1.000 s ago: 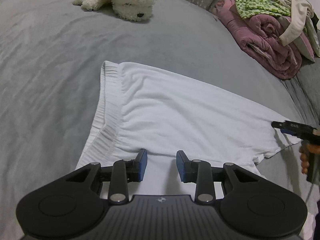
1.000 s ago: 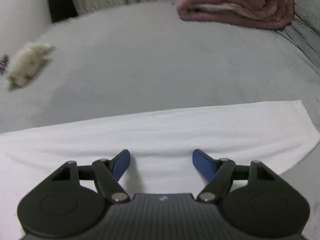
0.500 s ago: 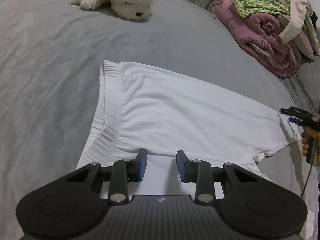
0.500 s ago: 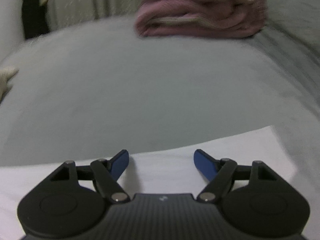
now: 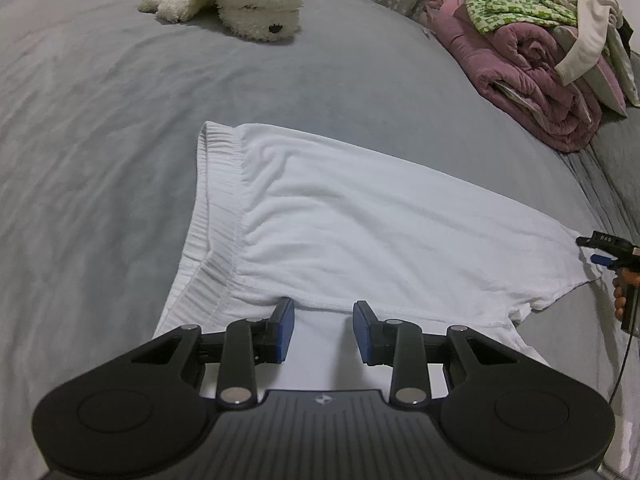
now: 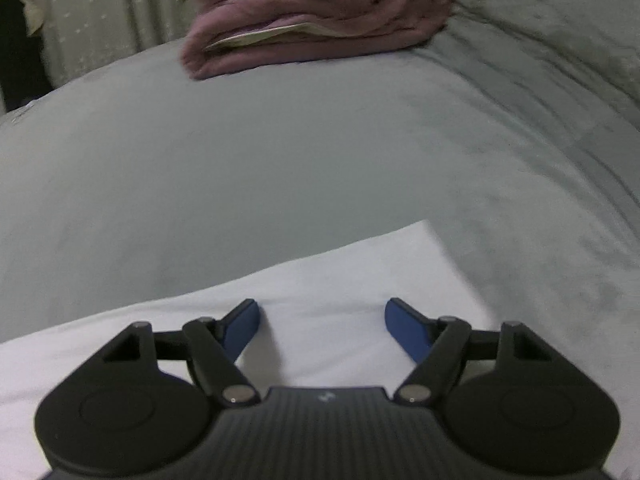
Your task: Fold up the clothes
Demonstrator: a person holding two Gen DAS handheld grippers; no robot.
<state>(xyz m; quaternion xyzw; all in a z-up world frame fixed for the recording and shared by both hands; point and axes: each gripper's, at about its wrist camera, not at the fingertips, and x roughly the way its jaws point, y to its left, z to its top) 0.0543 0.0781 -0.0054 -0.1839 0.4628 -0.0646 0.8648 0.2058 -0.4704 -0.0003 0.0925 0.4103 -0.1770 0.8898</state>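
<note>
White shorts (image 5: 360,232) lie flat on the grey bedspread (image 5: 100,160), waistband toward the plush dog (image 5: 240,4). The left gripper (image 5: 323,330) hovers over their near hem, jaws partly open with nothing between them. The right gripper (image 6: 320,326) sits over the far leg corner, its wide jaws having just been closing slightly, gripping nothing. A pink quilt (image 6: 312,20) lies beyond.
</note>
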